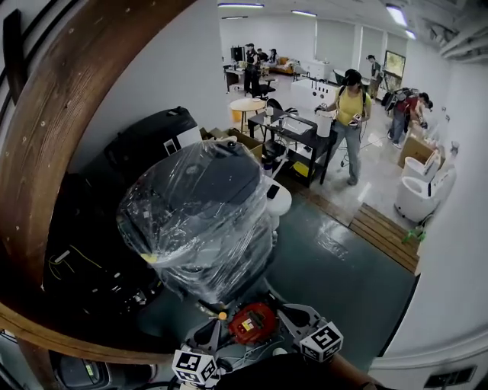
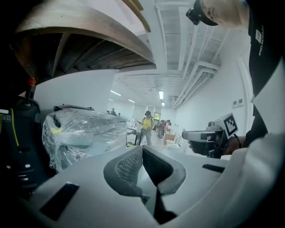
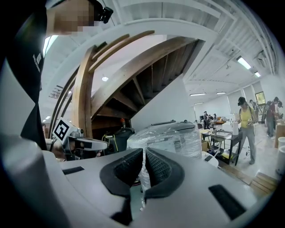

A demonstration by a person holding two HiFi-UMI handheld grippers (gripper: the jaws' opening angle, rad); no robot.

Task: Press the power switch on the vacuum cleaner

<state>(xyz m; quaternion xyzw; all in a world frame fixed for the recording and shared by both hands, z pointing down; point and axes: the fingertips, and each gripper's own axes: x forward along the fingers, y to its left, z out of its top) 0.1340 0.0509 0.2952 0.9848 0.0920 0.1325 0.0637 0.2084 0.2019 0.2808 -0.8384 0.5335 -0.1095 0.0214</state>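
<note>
Currently both tools are empty. The left gripper (image 2: 142, 149) has its ribbed black rubber pads (image 2: 124, 167) meeting at the tips, and the right gripper (image 3: 144, 153) has its pads pressed together, only a hairline slit between them. A dark canister vacuum cleaner (image 3: 121, 133) with a red knob (image 3: 122, 120) and a yellow cable (image 3: 112, 141) stands under the curved wooden staircase (image 3: 133, 58). It is just beside a bulky machine swathed in crinkled clear plastic film (image 3: 171, 136).

Open-plan lab/wkshop; work tables (image 1: 297, 133), ppl (image 1: 351, 114), strip lights (image 1: 240, 5), wooden stair (image 1: 69, 114)
</note>
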